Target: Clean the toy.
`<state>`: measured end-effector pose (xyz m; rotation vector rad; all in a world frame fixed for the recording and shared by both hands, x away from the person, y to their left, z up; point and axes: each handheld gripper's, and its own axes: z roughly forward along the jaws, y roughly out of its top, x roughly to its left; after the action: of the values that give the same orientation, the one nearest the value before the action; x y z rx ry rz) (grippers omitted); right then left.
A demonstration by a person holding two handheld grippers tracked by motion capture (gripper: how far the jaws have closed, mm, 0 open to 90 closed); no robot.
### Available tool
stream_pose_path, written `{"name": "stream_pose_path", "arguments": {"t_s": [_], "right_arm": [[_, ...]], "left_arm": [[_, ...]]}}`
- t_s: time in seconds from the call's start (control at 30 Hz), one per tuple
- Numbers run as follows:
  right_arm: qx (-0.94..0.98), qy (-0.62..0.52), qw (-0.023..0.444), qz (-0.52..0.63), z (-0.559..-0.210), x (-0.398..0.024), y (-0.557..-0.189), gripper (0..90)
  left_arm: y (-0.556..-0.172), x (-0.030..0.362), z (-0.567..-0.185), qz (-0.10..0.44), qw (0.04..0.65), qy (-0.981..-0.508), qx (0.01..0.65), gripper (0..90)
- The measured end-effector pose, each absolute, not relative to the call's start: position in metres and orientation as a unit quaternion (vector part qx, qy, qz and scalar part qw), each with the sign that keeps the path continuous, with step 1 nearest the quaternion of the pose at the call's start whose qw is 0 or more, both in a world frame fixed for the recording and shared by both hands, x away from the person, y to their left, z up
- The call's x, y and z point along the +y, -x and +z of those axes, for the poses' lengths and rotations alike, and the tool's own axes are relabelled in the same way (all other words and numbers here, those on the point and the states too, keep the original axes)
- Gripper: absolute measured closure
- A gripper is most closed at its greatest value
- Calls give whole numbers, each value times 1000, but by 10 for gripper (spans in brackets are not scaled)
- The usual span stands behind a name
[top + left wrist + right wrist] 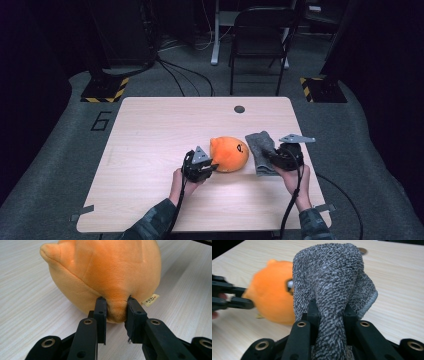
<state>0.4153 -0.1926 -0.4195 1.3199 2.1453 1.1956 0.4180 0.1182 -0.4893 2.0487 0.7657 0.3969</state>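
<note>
Your left hand-held gripper [115,312] pinches a fold at the base of the orange plush toy [105,272], which sits mid-desk [150,130]. Your right hand-held gripper [329,315] is clamped on the grey towel [332,277], apparently bunched, just beside the toy.

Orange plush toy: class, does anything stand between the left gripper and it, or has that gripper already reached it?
Nothing visible stands between them. The left gripper is already shut on a fold of the orange plush toy, which rests on the table. The grey towel lies on the toy's far side, pinched by the right gripper.
</note>
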Motion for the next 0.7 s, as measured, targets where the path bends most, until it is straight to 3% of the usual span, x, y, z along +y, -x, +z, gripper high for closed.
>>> {"name": "stream_pose_path", "arguments": {"t_s": [0.33,0.7], "right_arm": [[777,-414,172,442,-401,-126,-420,744],[813,-377,182,405,-416,-74,-434,732]], "left_arm": [[-417,116,-488,163,446,-826,304,731],[-415,114,-488,170,447,-829,290,735]]}}
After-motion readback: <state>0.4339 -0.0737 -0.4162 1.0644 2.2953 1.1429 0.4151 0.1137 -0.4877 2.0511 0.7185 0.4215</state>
